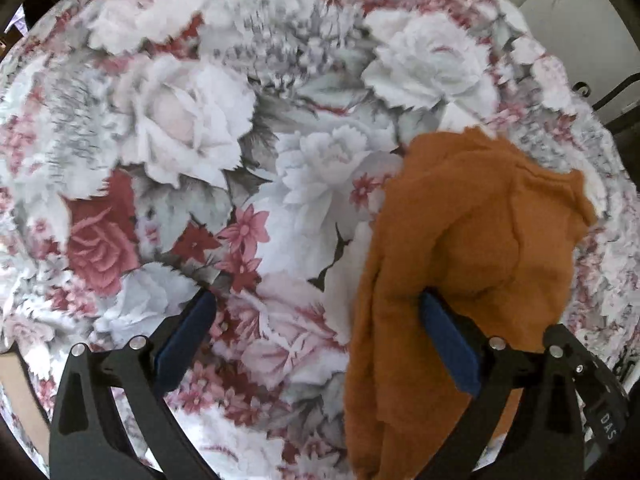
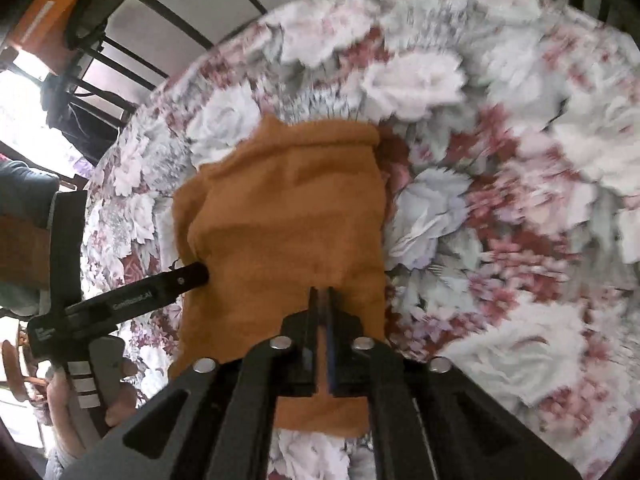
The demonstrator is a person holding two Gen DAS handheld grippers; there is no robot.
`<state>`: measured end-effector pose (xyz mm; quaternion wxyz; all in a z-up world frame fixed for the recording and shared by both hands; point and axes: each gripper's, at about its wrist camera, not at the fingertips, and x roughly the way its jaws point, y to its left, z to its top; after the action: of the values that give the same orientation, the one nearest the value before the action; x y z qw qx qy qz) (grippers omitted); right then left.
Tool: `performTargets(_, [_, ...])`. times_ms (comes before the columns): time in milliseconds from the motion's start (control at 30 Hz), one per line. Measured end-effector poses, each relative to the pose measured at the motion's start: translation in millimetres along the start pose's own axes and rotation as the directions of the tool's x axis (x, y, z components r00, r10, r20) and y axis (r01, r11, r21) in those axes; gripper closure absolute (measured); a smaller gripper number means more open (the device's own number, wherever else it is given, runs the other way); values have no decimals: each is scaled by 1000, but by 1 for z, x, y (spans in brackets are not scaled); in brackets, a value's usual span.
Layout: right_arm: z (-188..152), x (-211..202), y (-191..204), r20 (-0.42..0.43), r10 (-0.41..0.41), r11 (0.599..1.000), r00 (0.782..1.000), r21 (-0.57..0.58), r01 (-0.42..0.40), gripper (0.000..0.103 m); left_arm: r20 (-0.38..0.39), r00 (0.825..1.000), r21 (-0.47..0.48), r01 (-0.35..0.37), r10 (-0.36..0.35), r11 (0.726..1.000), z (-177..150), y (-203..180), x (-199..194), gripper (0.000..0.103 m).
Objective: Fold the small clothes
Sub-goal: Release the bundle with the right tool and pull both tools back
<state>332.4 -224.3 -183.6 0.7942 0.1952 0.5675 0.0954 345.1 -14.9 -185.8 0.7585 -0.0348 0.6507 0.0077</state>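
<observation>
A small orange knit garment (image 1: 460, 240) lies rumpled on the floral bedspread (image 1: 240, 140). In the left wrist view my left gripper (image 1: 316, 294) is open wide, pointing down at the bed. Its right finger (image 1: 444, 336) is over the garment's edge, its left finger over bare bedspread, and nothing is between them. In the right wrist view the garment (image 2: 288, 208) is spread ahead of my right gripper (image 2: 322, 292). Those fingers stand a narrow slit apart just above the cloth, with orange showing through the gap. One left-gripper finger (image 2: 192, 274) touches the garment's left edge.
The floral bedspread (image 2: 500, 200) fills both views. Black metal bed-frame bars (image 2: 120, 52) and a pale wall stand beyond its far edge. A person's hand (image 2: 116, 384) holds the left gripper's handle at the lower left.
</observation>
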Motion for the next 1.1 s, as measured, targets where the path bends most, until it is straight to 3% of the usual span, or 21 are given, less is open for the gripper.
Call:
performTargets(33, [-2,-8,0,15,-4,1000,1000,5,4,63,11,1000,9,1,-1,1000,0,-2,-7,5])
performTargets(67, [-7,-16,1,32,-4,1000,999,7,4,59,23,1000,26,9,-9,1000,-5,-9,-18,5])
performTargets(200, [-26,-29,11,35,-4,1000,999,-10,4,59,48,999,99,6,-11,995,-40,-34,-45,5])
performTargets(300, [-45,-19,22,-1,-27,999,1000,-30,27,57,64,997,165,-59,49,985,-63,-56,-45,5])
performTargets(367, [-53,-3,24,-35,-100,992,994,-78,97,45,63,992,191,-124,114,974,-74,-64,-35,4])
performTargets(433, [-62,18,18,-83,-202,974,976,-120,191,44,13,983,208,-184,185,961,-82,-69,-4,4])
performTargets(500, [-71,15,11,-74,-205,975,976,-100,197,44,-35,989,148,-140,147,979,-93,-69,2,4])
performTargets(567, [-72,-7,18,-27,-179,979,983,-102,175,44,-33,995,86,-94,97,992,-95,-66,-8,4])
performTargets(667, [-76,-49,31,85,-136,982,987,-117,145,41,12,994,86,-112,111,990,-102,-68,-31,4])
performTargets(767, [-88,-81,29,142,-83,993,986,-69,94,36,36,992,54,-122,120,991,-111,-62,-49,5])
performTargets(933, [-111,-125,18,188,-70,997,980,-8,73,36,83,996,-5,-19,20,1000,-137,-45,-95,5])
performTargets(1100, [-121,-176,24,218,-50,998,975,55,39,32,155,985,-12,73,-71,997,-152,-16,-133,5])
